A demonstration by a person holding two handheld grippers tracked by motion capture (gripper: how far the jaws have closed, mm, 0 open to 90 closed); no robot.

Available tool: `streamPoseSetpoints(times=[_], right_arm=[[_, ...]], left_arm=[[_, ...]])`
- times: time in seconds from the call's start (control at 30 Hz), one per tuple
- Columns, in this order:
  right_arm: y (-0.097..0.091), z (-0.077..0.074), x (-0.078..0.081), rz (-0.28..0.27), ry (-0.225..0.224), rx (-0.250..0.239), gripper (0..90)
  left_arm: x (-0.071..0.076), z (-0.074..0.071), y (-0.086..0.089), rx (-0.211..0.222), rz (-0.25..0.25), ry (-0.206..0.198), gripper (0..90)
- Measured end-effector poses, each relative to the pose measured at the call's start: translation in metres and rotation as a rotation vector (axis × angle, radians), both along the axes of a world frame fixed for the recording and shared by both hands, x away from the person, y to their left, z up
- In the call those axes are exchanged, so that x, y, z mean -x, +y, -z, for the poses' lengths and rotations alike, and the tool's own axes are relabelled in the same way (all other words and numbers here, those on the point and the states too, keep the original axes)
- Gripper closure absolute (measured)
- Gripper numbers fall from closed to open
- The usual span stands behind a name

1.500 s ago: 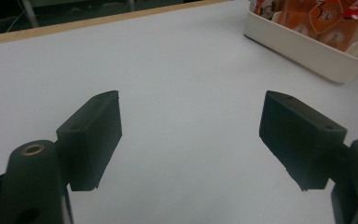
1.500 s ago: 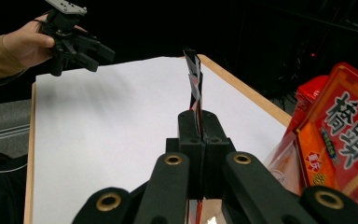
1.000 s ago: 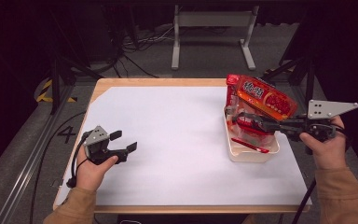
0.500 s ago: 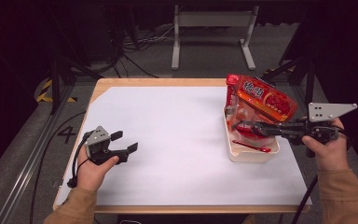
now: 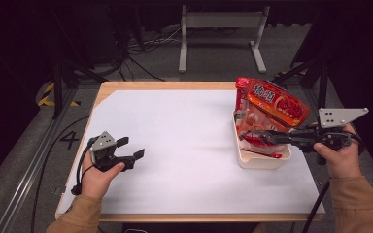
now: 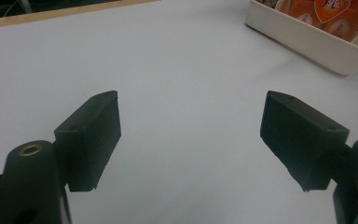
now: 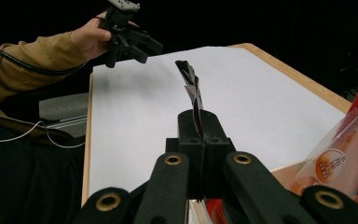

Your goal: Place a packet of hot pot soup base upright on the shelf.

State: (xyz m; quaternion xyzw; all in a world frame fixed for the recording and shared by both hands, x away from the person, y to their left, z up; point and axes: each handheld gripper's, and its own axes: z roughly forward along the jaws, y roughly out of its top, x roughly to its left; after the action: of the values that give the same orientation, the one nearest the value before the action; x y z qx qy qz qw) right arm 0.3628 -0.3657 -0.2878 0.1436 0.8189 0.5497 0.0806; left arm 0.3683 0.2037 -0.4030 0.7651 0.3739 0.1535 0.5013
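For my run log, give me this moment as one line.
right gripper: shut on thin snack packet, edge-on above white bin | left gripper: open, nothing between jaws, over white table cover | red snack bag: leaning in bin

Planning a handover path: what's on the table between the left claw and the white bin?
Nothing: in the high view, only bare white table surface lies between the open left claw and the white bin.
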Motion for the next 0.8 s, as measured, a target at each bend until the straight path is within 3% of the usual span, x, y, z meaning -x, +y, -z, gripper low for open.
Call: streamPoseSetpoints(times=[0.2,0.5,0.8], right_arm=[[0.004,0.000,-0.002,-0.038,0.004,-0.018,89.7],[0.000,0.005,-0.005,-0.058,0.048,0.006,89.5],[-0.017,0.015,-0.006,0.024,0.073,0.021,88.9]], left_arm=[[0.000,0.001,0.001,0.000,-0.001,0.009,21.4],[0.000,0.000,0.001,0.002,-0.002,0.005,21.4],[-0.001,0.001,0.000,-0.001,-0.001,0.005,21.4]])
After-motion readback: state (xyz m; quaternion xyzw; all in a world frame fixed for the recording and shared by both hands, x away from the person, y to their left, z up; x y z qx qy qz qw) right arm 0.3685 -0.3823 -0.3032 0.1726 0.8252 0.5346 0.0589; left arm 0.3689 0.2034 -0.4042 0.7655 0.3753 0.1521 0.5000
